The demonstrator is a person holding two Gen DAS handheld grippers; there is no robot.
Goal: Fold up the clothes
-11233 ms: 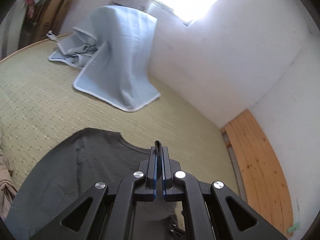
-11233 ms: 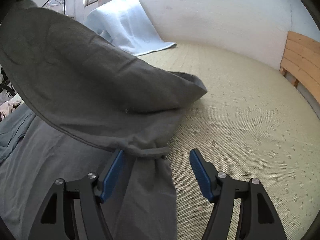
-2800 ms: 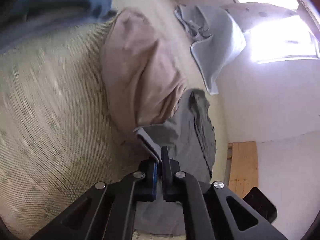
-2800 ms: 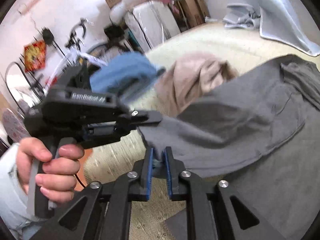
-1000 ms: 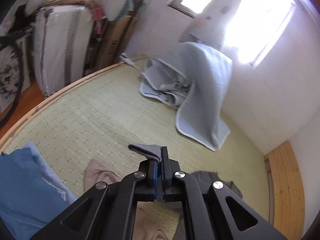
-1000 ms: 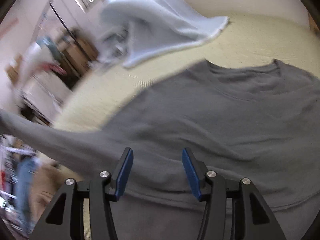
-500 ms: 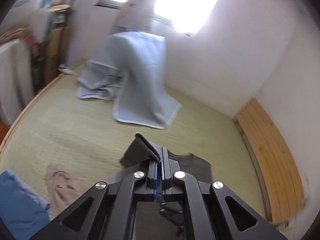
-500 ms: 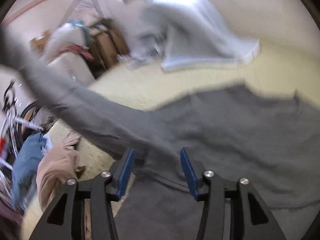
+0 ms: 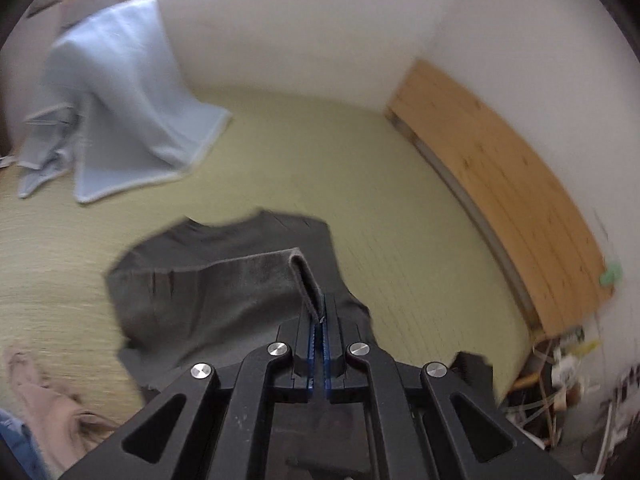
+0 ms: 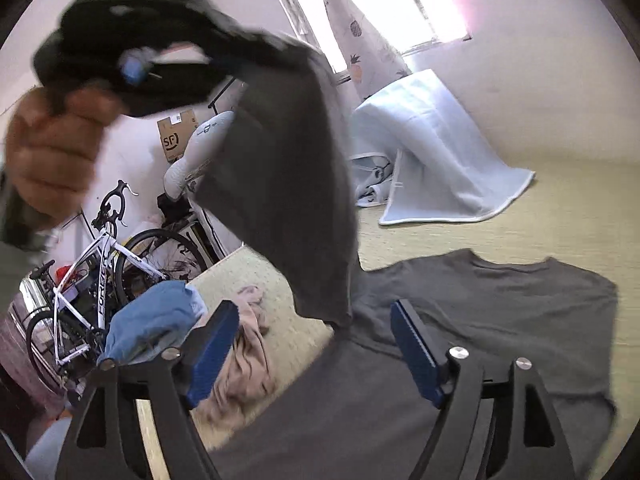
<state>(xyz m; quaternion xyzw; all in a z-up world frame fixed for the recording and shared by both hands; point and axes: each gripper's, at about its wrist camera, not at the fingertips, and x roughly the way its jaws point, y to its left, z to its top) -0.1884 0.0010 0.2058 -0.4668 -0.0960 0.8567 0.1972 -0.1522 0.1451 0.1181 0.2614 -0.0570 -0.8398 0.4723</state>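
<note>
Pale green mat (image 10: 560,216) is carrying the grey shirt (image 10: 500,320). Left tool (image 9: 319,322) is pinching its sleeve (image 9: 248,276), lifting it over the body. Right tool (image 10: 312,344), jaws just opening wide and empty, is hanging nearer the shirt's hem.

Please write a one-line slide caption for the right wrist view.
Open right gripper above a grey shirt on the mat, while the left gripper lifts one sleeve.
</note>
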